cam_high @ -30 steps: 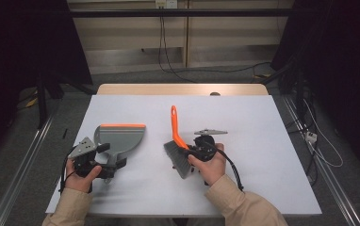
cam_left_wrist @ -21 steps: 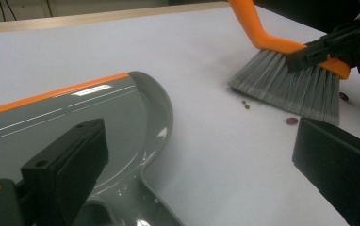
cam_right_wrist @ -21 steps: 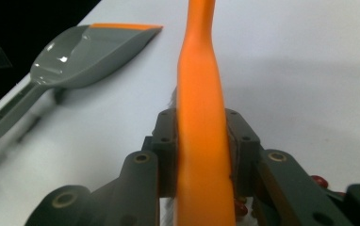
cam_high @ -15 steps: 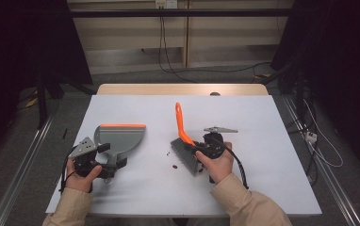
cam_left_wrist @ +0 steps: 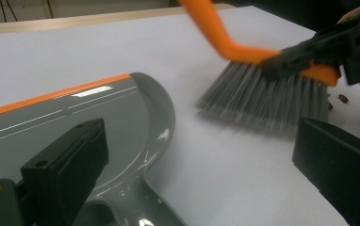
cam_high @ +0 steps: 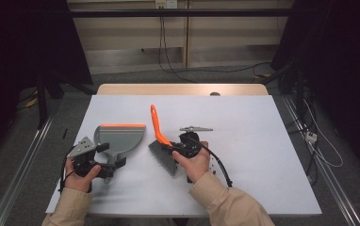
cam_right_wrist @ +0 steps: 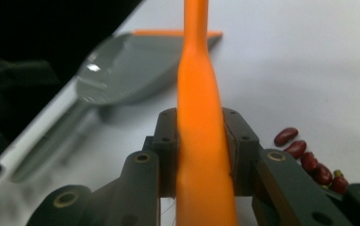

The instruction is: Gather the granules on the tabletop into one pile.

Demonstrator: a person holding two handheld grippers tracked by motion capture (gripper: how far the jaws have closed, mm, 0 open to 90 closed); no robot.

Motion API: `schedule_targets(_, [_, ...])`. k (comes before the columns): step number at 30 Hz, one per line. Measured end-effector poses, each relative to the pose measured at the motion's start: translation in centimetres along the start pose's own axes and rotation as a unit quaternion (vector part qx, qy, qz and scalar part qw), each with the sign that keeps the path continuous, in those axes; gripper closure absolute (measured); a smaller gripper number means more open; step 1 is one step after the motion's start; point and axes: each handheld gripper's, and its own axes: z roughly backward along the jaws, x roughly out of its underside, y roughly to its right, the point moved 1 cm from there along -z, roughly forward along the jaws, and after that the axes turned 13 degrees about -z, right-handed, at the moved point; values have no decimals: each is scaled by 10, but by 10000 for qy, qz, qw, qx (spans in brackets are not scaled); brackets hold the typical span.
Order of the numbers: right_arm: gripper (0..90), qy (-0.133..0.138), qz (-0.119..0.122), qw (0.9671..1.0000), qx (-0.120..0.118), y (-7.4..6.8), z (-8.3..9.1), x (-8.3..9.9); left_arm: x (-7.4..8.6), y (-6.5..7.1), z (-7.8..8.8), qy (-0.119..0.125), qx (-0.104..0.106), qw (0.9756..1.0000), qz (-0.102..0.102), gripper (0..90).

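A grey dustpan (cam_high: 120, 139) with an orange lip lies flat on the white table, left of centre. My left gripper (cam_high: 110, 156) stands open, its jaws wide apart on either side of the dustpan's handle (cam_left_wrist: 140, 207). My right gripper (cam_high: 174, 146) is shut on the orange handle (cam_right_wrist: 199, 136) of a small brush (cam_high: 163, 156). The brush's grey bristles (cam_left_wrist: 263, 96) rest on the table just right of the dustpan (cam_left_wrist: 74, 127). Several red beans (cam_right_wrist: 307, 153) lie on the table beside the right gripper, on the far side of the brush from the dustpan (cam_right_wrist: 135, 70).
The white table (cam_high: 263, 141) has a wooden strip (cam_high: 183, 89) along its far edge. Dark floor, metal rails and cables surround it. Open tabletop lies to the right and behind the brush.
The brush has swung back left toward the dustpan after shifting slightly right. The dustpan and my left gripper have not moved.
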Motion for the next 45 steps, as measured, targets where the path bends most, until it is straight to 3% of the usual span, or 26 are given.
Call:
schedule_targets(1, [709,94,96,9999,102,1,-2,1,0,0,0,-6,6,10000,-4,40])
schedule_targets(4, [706,-4,-7,9998,213,7,1,-2,0,0,0,-3,4,10000,-8,40])
schedule_targets(10, [703,58,-22,9989,463,22,15,-4,0,0,0,-11,-5,10000,-9,40])
schedule_targets(18, [701,177,-186,9978,612,39,36,-2,-1,2,-1,-15,4,10000,-26,40])
schedule_targets(28, [700,268,-200,9960,830,55,60,-2,-1,2,-2,-16,11,10000,-34,40])
schedule_targets(40, [701,371,-278,9946,930,69,78,-3,-1,3,-2,-23,-4,10000,-41,40])
schedule_targets(45, [706,486,-397,9946,821,71,81,-6,-1,3,-3,-24,7,10000,-44,40])
